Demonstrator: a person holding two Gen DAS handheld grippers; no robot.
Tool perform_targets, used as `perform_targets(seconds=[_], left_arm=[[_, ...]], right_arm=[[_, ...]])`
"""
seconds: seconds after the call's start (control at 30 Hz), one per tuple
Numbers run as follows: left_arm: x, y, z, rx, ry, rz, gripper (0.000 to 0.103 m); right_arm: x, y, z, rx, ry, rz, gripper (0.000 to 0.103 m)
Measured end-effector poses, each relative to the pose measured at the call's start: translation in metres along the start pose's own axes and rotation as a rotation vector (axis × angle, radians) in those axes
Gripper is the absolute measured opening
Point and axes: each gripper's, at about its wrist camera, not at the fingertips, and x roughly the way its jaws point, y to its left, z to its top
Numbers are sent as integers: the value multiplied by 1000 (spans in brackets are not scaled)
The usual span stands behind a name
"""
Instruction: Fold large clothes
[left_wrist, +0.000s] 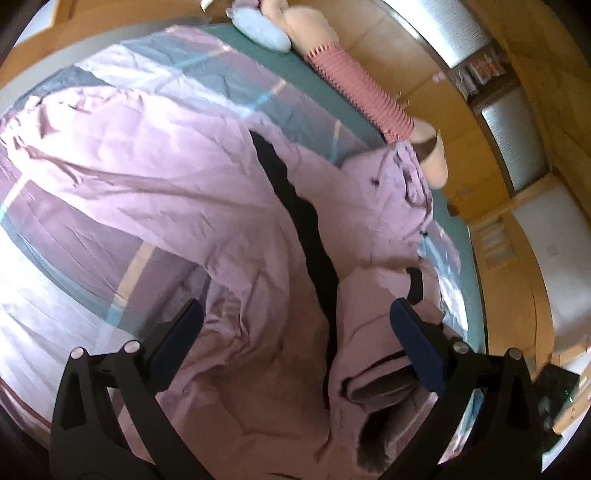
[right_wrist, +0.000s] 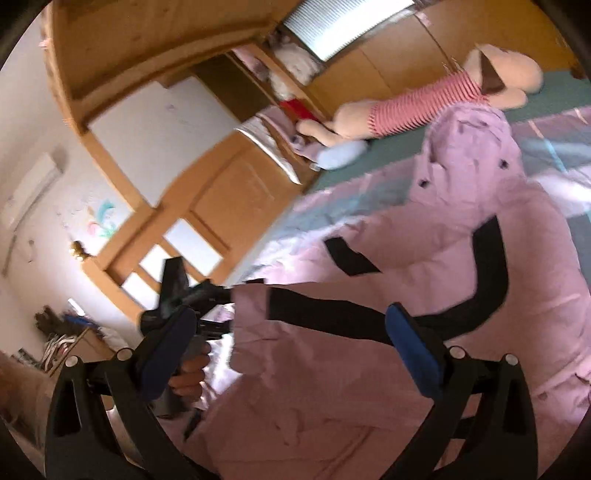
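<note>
A large pink jacket (left_wrist: 192, 184) with a black front band (left_wrist: 306, 229) lies spread on the bed, its hood toward the far side. My left gripper (left_wrist: 295, 321) hovers open above the jacket's lower part, nothing between its blue pads. In the right wrist view the same jacket (right_wrist: 480, 229) lies spread with a sleeve across it. My right gripper (right_wrist: 288, 332) is open above the jacket's edge and holds nothing. The left gripper (right_wrist: 184, 295) shows there too, held in a hand at the jacket's left edge.
A striped patchwork bedcover (left_wrist: 92, 229) lies over a green sheet (left_wrist: 314, 85). A plush toy in a red-striped shirt (left_wrist: 354, 88) and a pale blue pillow (left_wrist: 258, 33) lie at the bed's far side. Wooden wardrobes and shelves (right_wrist: 221, 177) stand beyond the bed.
</note>
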Motion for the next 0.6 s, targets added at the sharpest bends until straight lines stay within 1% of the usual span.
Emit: perform_targets(seconds=[0.03,0.1,0.17,0.23,0.27,0.33,0.4,0.47,0.53,0.6], left_arm=[[5,0,0,-1,27,-5,101],[15,9,-1,-43,82,-22,101],[16,21,0,-96,109,-45,101],[8,33,4,-148,81,-74,101],[5,34,7,-148,72,-75,101],[4,30,8,-99,84,-69,101],[11,22,4,-39,133,-59,101],[23,14,-4,21,184,-30,101],[32,10,-12,48,223,-17,101],[45,8,-20,52,281,-41,101]], right_arm=[[3,-4,0,15,10,-16,102],[8,-11,0,31,20,-46,102],[9,-14,0,30,19,-77,102],[8,-19,-2,33,17,-88,102],[8,-20,-2,35,17,-92,102],[8,-22,-3,40,19,-106,102],[10,-23,-4,43,23,-121,102],[11,-24,-5,48,29,-131,102],[12,-22,-5,47,33,-140,102],[14,-21,-6,37,40,-155,102]])
